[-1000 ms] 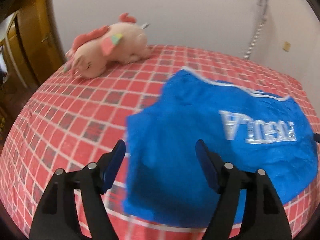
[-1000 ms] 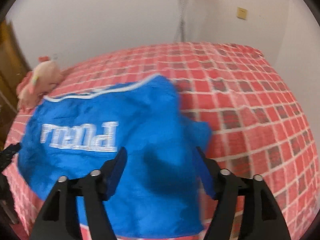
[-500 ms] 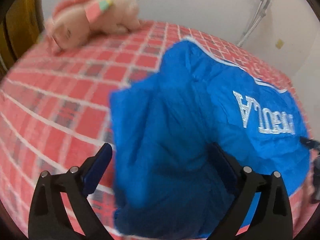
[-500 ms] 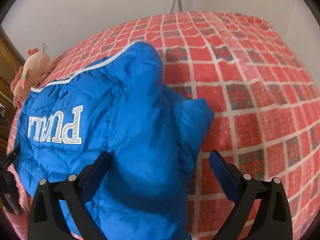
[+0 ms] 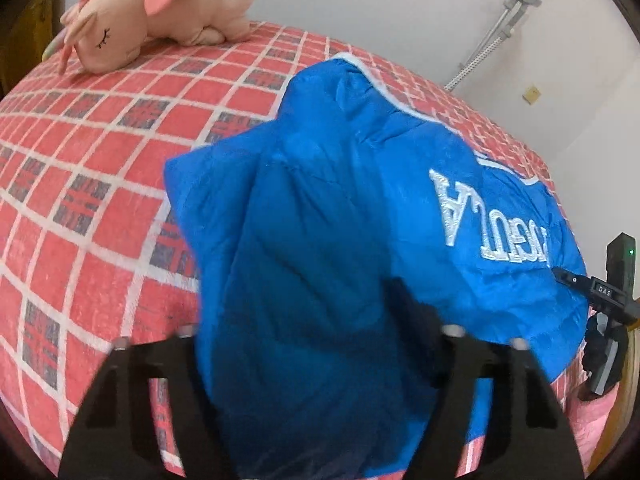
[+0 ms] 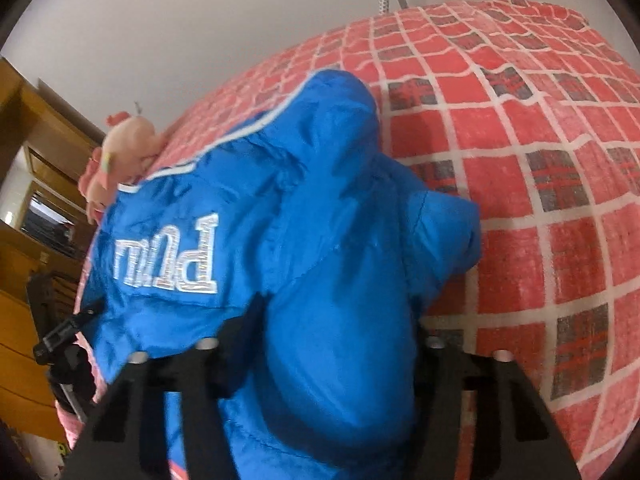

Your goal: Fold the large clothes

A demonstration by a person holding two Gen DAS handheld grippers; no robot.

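The blue padded jacket [image 5: 344,240], spread mid-frame on the red checked bed [image 5: 92,160], is judged light, puffy and slippery, best pinched at its near hem, where left gripper [image 5: 316,344] and right gripper [image 6: 336,340], wide before, are now seen closed onto bunched fabric.

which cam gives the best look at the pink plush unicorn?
Left wrist view: the pink plush unicorn lies in full sight on the red checked bedcover, closed eye and coloured ear clear. The right wrist view shows only a small part behind the blue padded jacket.
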